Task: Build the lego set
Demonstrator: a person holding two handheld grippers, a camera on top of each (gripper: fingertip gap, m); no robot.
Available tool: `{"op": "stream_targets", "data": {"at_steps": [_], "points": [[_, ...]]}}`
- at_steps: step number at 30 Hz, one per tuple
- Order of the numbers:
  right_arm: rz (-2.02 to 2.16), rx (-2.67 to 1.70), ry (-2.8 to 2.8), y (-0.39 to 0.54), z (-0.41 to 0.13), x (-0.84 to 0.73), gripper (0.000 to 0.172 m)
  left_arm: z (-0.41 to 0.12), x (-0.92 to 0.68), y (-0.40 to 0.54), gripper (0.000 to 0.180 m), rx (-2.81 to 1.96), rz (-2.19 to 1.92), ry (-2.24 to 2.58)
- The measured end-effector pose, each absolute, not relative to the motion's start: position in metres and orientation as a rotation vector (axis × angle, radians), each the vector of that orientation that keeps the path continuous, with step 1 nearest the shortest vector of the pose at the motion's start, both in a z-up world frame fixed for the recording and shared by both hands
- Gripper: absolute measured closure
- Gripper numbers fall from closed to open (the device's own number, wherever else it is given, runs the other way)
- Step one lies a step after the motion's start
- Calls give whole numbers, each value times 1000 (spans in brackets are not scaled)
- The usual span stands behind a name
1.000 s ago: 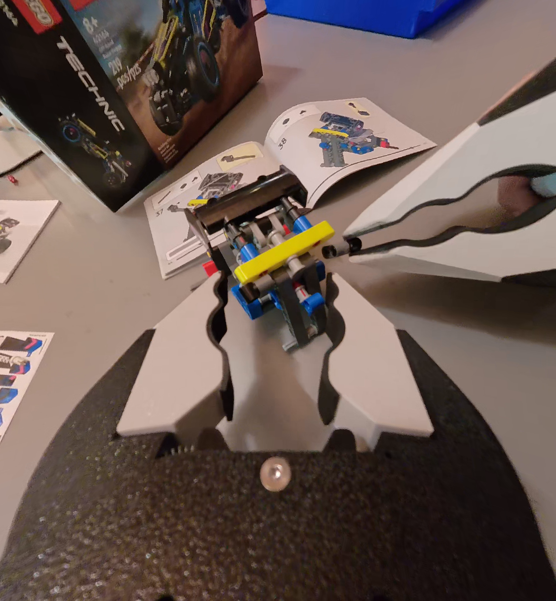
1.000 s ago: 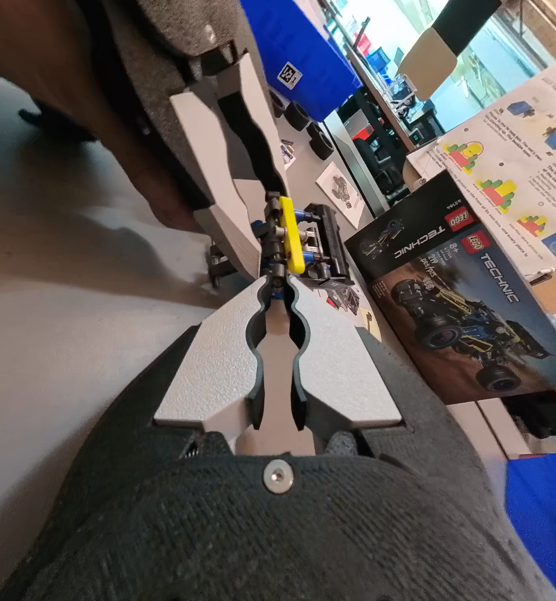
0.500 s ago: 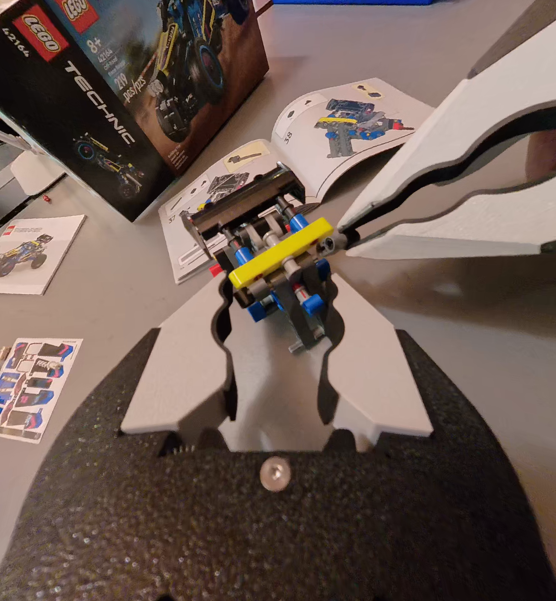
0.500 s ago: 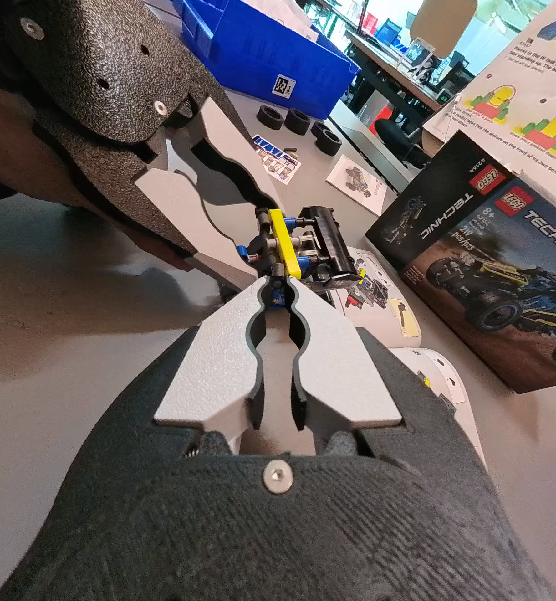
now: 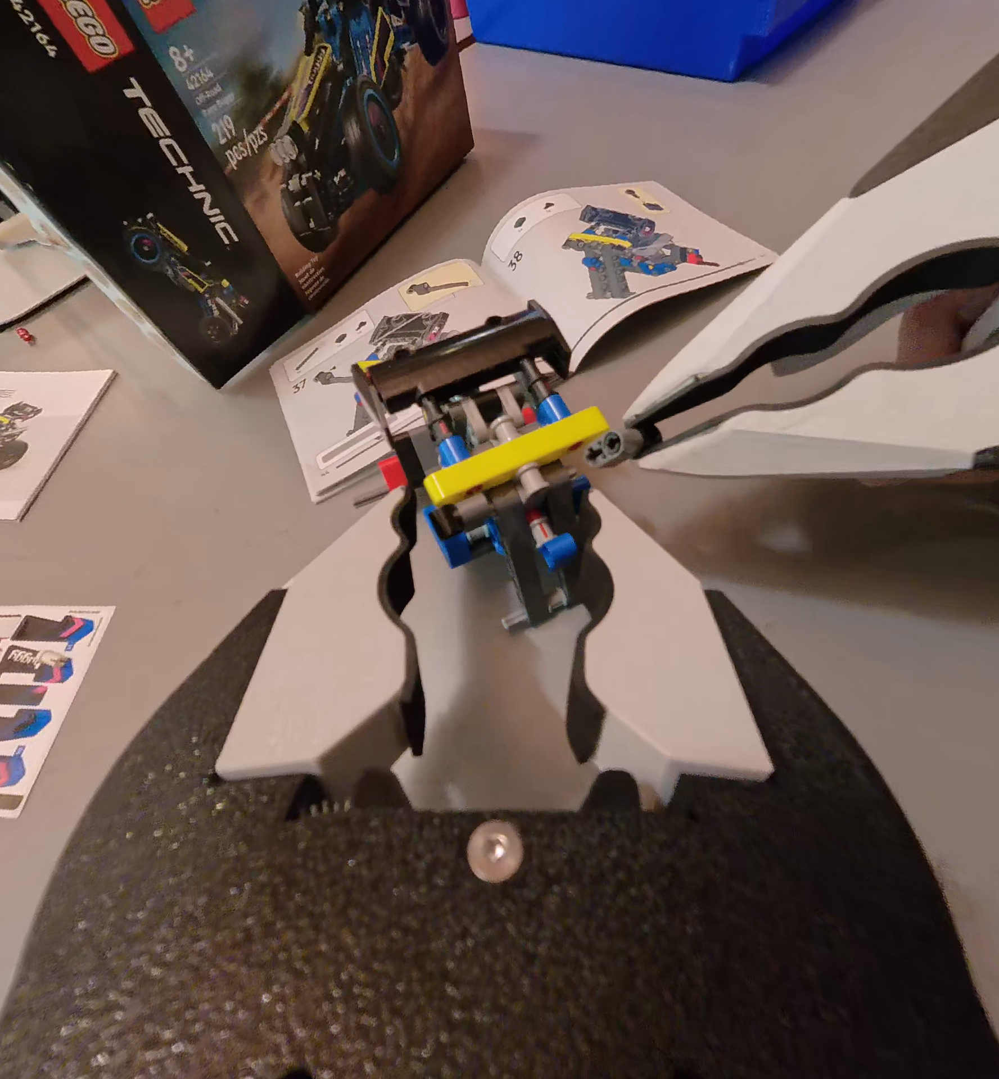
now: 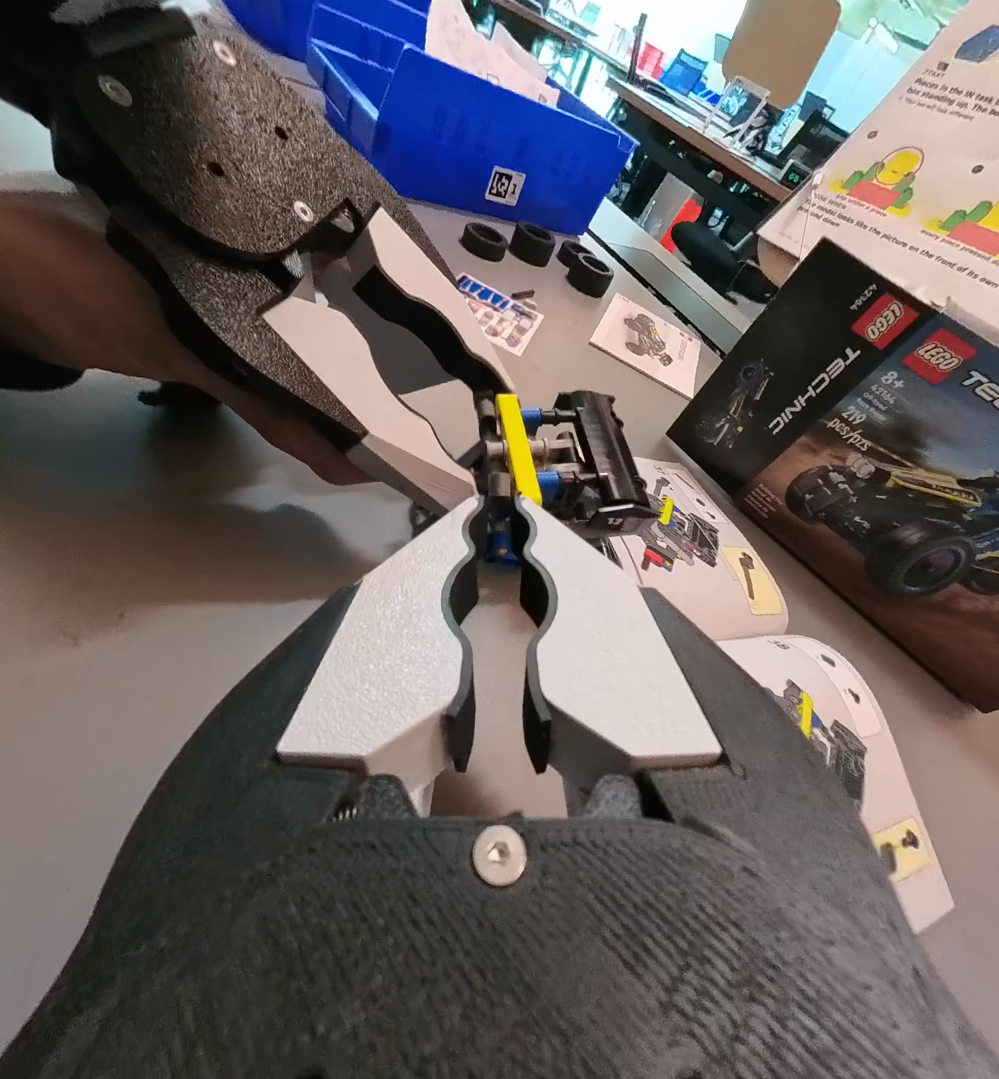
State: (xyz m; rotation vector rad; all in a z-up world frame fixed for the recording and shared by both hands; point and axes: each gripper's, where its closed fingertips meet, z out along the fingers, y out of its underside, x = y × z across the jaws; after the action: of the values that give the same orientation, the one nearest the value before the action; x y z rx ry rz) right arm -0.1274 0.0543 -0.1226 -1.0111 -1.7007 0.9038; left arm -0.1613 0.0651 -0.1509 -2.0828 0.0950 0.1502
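Not much changed from half a second ago: same hold on both sides, only the pin a bit lower next to the bar's end, and the box bigger in the left wrist view.

Left tongs (image 5: 497,514) open wide and closed on a small toy model (image 5: 503,467) made of black, blue and grey bricks, both tips pressed against its sides. Model up off the grey table (image 5: 193,525), sticking out past the tips toward 12 o'clock, with a yellow bar (image 5: 514,452) lying across it.

Right tongs (image 6: 497,508) nearly shut, pinching a tiny grey pin (image 5: 608,452). In the left wrist view, coming in from 3 o'clock, pin just next to the yellow bar's right end; touching or not, cannot tell.

In the right wrist view, left tongs reaching in from 10 o'clock, tilted down, with a hand (image 6: 47,280) wrapped under the black body.

Under and behind the model, an open booklet (image 5: 602,274). At 9 o'clock, a sticker sheet (image 5: 12,700) and a small leaflet (image 5: 12,438). At 11 o'clock, a big toy box (image 5: 193,146). Farther off, four black tyres (image 6: 532,245) and blue bins (image 6: 485,134).
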Motion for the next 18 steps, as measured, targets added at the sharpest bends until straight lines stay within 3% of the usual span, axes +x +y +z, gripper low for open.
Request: {"op": "stream_targets", "data": {"at_steps": [18], "points": [[914,-1375,-1741,65,-135,-128,167,-147,-158,63,126,-2052,167,161]]}}
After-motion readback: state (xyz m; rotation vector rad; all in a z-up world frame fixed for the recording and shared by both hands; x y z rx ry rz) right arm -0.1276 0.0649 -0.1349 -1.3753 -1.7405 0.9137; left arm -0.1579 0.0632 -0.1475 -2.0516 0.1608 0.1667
